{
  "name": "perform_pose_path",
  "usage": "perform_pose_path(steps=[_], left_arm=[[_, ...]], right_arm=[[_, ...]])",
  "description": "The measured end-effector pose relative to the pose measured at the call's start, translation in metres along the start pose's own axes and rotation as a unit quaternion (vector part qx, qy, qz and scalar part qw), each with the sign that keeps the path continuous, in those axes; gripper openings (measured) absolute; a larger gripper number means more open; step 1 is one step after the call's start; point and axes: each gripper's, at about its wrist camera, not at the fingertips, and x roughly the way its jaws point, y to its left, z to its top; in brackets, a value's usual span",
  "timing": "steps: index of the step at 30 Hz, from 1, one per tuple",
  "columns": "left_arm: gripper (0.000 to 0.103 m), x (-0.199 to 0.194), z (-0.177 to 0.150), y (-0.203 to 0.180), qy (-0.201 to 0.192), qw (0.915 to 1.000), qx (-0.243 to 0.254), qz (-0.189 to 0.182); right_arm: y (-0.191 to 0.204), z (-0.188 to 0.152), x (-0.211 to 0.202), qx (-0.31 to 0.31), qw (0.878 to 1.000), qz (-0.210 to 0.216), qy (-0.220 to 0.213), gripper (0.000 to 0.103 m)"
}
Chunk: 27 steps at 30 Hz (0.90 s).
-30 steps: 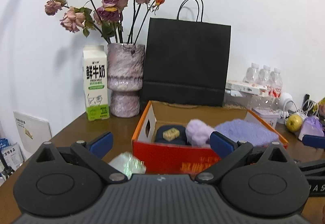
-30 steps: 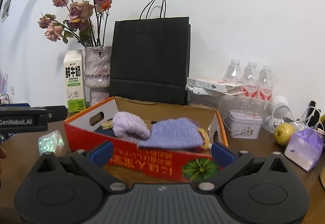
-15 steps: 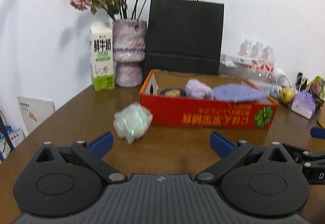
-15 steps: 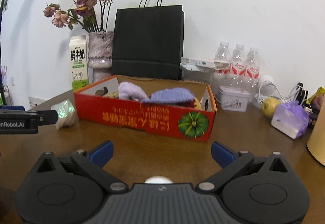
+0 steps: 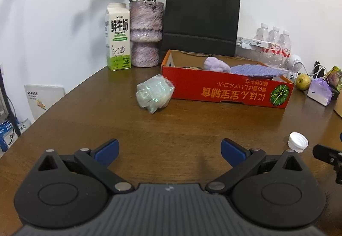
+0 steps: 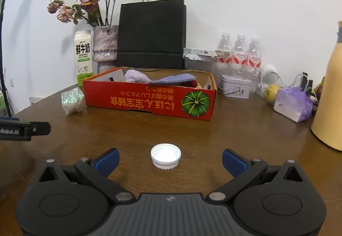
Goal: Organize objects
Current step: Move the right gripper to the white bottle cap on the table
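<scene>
We see each black plastic tool (image 5: 168, 148) (image 6: 170, 158) with blue finger pads (image 5: 106, 149), silver screws, round discs and a ribbed grey body.

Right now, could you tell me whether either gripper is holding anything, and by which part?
Nothing is held. The left gripper is open over bare table. The right gripper is open too, with the white bottle cap lying untouched between its fingers.
</scene>
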Motion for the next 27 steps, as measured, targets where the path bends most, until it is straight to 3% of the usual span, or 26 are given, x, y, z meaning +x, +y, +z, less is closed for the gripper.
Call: perform_pose_path(steps=[11,20,27], left_arm=[[0.103,-0.008,-0.003,0.009,-0.004,0.9999,-0.016,0.004],[0.103,-0.009,-0.003,0.013,-0.002,0.9996,-0.026,0.008],[0.103,-0.01,-0.003,0.014,-0.002,0.9996,-0.029,0.005]], right_arm=[[0.003,-0.002,0.008,-0.007,0.999,-0.003,0.04,0.103],[0.001,-0.005,0.034,0.004,0.992,0.018,0.122,0.103],[0.004,-0.005,0.037,-0.002,0.992,0.029,0.123,0.103]])
